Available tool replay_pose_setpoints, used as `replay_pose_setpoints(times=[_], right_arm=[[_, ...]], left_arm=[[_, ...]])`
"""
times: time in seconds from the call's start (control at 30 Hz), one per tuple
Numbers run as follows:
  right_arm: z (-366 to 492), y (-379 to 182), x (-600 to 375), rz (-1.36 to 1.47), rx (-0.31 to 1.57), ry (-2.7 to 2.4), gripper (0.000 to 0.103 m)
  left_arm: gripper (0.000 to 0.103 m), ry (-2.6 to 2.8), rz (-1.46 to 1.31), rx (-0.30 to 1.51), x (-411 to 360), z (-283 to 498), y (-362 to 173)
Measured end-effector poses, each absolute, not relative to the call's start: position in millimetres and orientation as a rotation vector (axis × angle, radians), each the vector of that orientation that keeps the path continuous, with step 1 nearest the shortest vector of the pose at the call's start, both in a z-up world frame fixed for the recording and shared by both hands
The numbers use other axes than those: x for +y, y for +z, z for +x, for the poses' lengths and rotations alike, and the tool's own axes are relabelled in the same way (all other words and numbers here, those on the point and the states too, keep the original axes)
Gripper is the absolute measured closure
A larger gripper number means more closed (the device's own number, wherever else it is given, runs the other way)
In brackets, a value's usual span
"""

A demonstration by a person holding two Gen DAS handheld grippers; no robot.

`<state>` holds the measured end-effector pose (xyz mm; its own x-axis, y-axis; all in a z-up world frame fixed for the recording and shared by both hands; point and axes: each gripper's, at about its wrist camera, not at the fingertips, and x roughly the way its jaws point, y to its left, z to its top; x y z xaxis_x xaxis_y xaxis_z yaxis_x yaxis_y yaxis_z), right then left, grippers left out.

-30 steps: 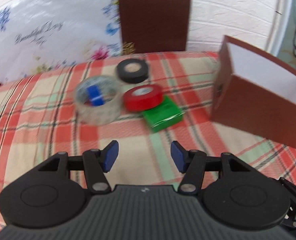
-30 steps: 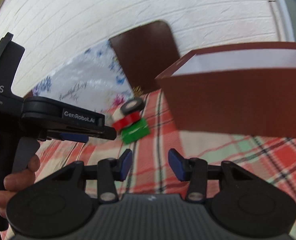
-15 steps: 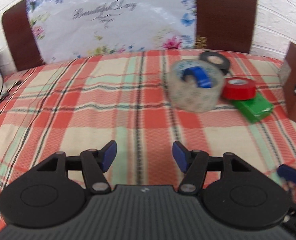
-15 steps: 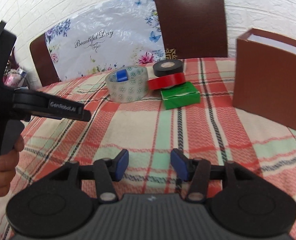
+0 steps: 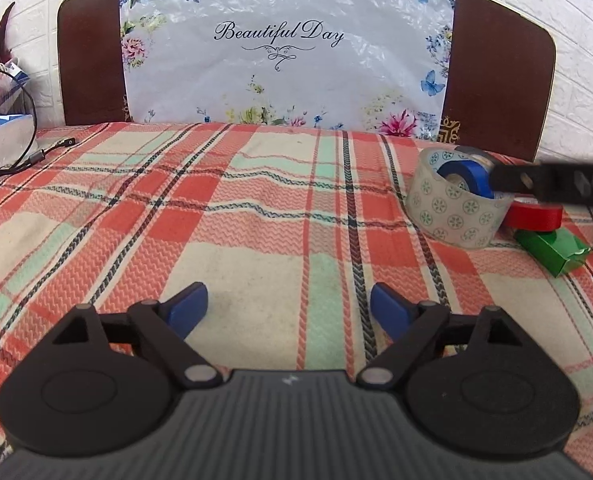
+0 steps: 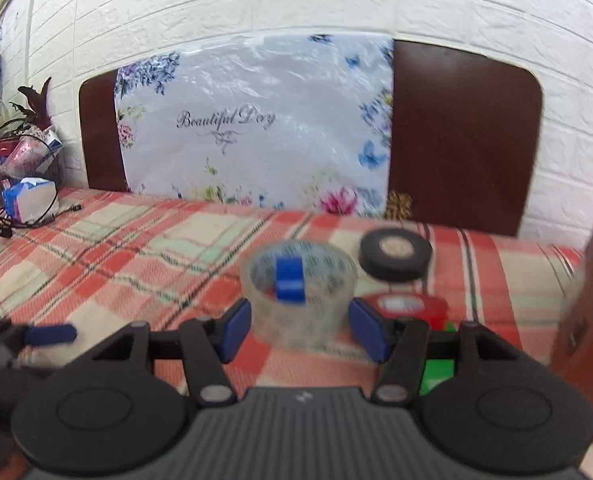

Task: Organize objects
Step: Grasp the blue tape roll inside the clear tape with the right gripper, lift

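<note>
A clear patterned tape roll (image 6: 300, 300) stands on the plaid cloth with a small blue roll (image 6: 290, 280) inside it. My right gripper (image 6: 300, 332) has its jaws opening, and the clear roll sits between its blue fingertips (image 6: 234, 330) with a small gap on each side. A black roll (image 6: 394, 254), a red roll (image 6: 408, 306) and a green box (image 6: 438, 372) lie just right of it. My left gripper (image 5: 288, 308) hangs over bare cloth, jaws opening wide and empty. In its view the clear roll (image 5: 456, 208) is at far right, partly crossed by the right gripper's black finger (image 5: 556, 188).
A brown open box (image 6: 588, 312) stands at the right edge. A dark headboard with a floral plastic sheet (image 5: 288, 60) backs the bed. A black cable (image 5: 36, 156) and a blue-white packet (image 5: 0, 140) lie at far left. The plaid cloth (image 5: 216, 220) spreads between.
My left view has swung left, putting the tapes at its right edge, and its jaws have widened. My right gripper has closed in on the clear roll, levelled out and spread its jaws around it.
</note>
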<state>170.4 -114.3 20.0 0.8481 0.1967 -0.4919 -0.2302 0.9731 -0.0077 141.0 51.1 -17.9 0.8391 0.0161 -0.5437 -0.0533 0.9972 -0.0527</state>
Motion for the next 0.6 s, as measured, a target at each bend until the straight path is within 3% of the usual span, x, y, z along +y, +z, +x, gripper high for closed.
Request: replay_pose_setpoints(times=[0.13, 0.2, 0.43, 0.6], right_arm=[[217, 16, -103, -0.084, 0.622, 0.221, 0.053], [234, 7, -104, -0.064, 0.689, 0.207, 0.082], [173, 43, -135, 0.173, 0.545, 0.271, 0.083], [117, 23, -159, 0.323, 0.675, 0.367, 0.083]], left_arm=[[0.012, 0.035, -0.069, 0.572, 53, 141, -20], [0.012, 0.034, -0.073, 0.571, 54, 142, -20], [0.012, 0.031, -0.081, 0.57, 54, 142, -19], [0.012, 0.027, -0.079, 0.574, 54, 142, -18]])
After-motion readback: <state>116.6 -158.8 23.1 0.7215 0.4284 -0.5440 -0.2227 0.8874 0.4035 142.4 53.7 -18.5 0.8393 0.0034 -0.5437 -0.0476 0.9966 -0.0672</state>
